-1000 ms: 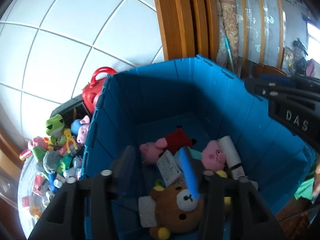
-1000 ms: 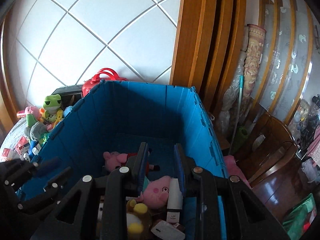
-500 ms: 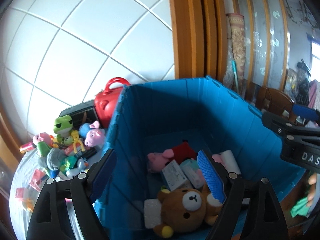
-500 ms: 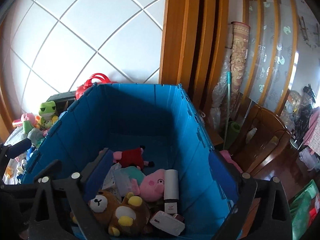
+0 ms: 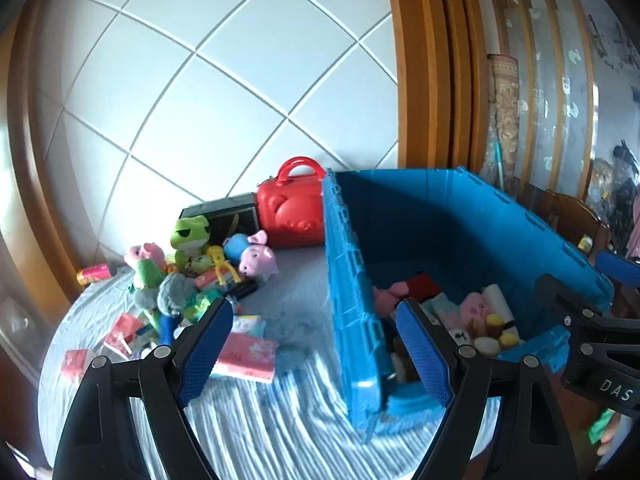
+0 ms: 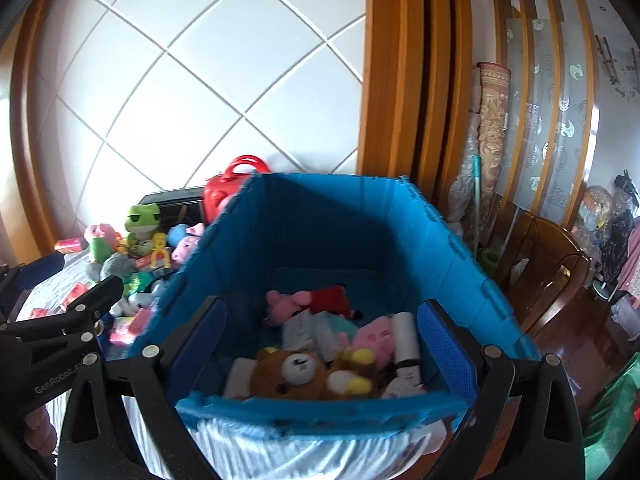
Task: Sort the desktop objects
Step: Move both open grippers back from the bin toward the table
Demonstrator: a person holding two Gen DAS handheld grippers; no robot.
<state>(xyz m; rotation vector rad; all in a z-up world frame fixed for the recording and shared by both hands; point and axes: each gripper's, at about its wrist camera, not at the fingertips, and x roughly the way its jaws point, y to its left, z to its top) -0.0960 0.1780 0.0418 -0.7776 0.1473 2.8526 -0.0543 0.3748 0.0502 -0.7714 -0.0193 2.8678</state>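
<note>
Nearest: left gripper spread wide, nothing between the blue pads, straddling the near-left wall of the blue crate. Right gripper likewise spread and empty, hanging at the crate's near rim.

Inside the crate, already sorted by the look of it: brown bear plush closest, a pink pig plush beside a white roll, small boxes between, and a red-dressed pig doll farther back. Roughly halfway done, as a guess.

Left to do, on the striped tablecloth: pink tissue packs just ahead of the left gripper, then a heap with a grey plush, a green frog plush, a pink-and-blue pig toy, a yellow figure and a pink can at the far edge. Beyond those, a red bear-faced case and a dark box against the wall; unclear whether either counts as sortable.

Hard to make out: small items under the heap, blurred and overlapping; crate contents partly blocked by its wall in the left view; table's near edge cut off by the gripper bodies.
</note>
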